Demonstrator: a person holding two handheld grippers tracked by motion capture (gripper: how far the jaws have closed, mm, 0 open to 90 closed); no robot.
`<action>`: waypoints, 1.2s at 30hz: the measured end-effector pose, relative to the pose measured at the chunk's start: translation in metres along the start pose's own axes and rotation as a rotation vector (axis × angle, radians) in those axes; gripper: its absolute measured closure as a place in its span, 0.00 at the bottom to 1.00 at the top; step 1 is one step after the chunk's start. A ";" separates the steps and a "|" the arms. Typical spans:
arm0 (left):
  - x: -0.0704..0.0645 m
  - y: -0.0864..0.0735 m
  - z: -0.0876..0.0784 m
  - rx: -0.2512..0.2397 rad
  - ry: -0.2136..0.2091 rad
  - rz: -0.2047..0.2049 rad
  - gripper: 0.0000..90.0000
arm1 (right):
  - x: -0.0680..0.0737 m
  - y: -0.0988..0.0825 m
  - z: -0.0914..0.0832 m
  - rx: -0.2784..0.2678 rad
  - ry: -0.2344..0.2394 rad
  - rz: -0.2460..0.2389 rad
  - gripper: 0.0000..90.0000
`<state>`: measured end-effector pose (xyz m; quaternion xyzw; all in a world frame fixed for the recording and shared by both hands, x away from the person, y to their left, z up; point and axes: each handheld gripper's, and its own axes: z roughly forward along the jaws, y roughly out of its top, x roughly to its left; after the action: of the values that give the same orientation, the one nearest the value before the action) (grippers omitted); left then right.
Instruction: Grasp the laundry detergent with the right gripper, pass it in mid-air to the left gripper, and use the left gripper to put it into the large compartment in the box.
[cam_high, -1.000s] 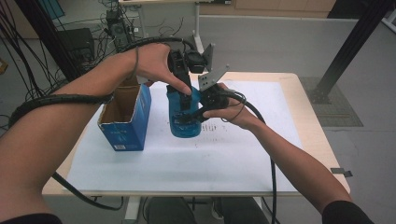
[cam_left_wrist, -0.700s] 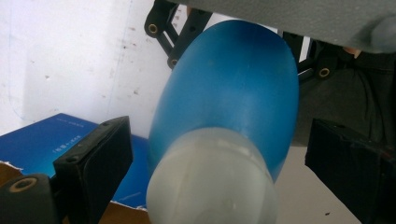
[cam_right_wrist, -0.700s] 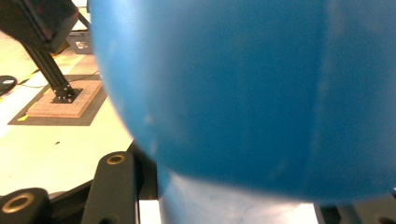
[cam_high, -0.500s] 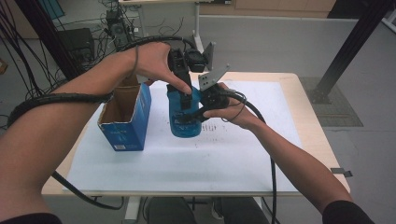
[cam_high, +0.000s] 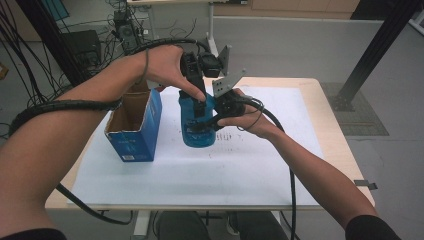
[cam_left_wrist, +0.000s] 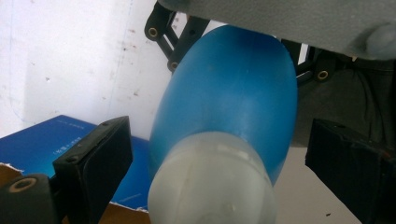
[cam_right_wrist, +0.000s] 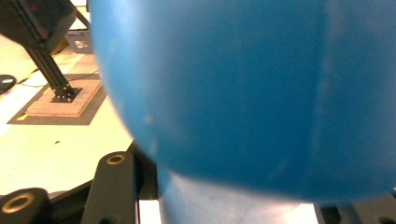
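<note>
A: Anything changed since a second ago?
B: No. Both hands sit where they were, and the blue bottle (cam_high: 197, 125) stands upright on the surface (cam_high: 250, 170), just beside the open blue box (cam_high: 135, 125).
A: And the claws?
B: The right claw (cam_high: 212, 117) is clamped on the bottle's body; the left claw (cam_left_wrist: 210, 158) stands open, straddling its pale top.

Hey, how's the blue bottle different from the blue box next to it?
The bottle is rounded and smooth, with a pale frosted cap end; the box is square-cornered cardboard. The box stands open-topped on the table, apart from both claws, while the bottle sits between the left claw's jaws with gaps either side and is held by the right claw. The box shows its brown inside; the bottle shows none. Both are blue.
</note>
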<state>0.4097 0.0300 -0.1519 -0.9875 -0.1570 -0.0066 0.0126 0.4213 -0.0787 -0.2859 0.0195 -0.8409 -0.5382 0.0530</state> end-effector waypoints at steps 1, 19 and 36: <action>0.000 0.000 0.000 -0.001 0.000 0.000 0.09 | 0.000 0.000 0.000 0.002 0.000 0.001 0.50; -0.001 0.000 -0.001 0.002 0.005 0.002 0.09 | 0.002 0.001 -0.001 0.003 -0.001 -0.002 0.50; -0.002 0.000 0.002 0.007 0.001 0.008 0.09 | 0.003 0.001 -0.001 0.007 -0.004 -0.003 0.50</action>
<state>0.4083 0.0293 -0.1535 -0.9881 -0.1529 -0.0068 0.0162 0.4185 -0.0798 -0.2843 0.0196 -0.8428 -0.5354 0.0504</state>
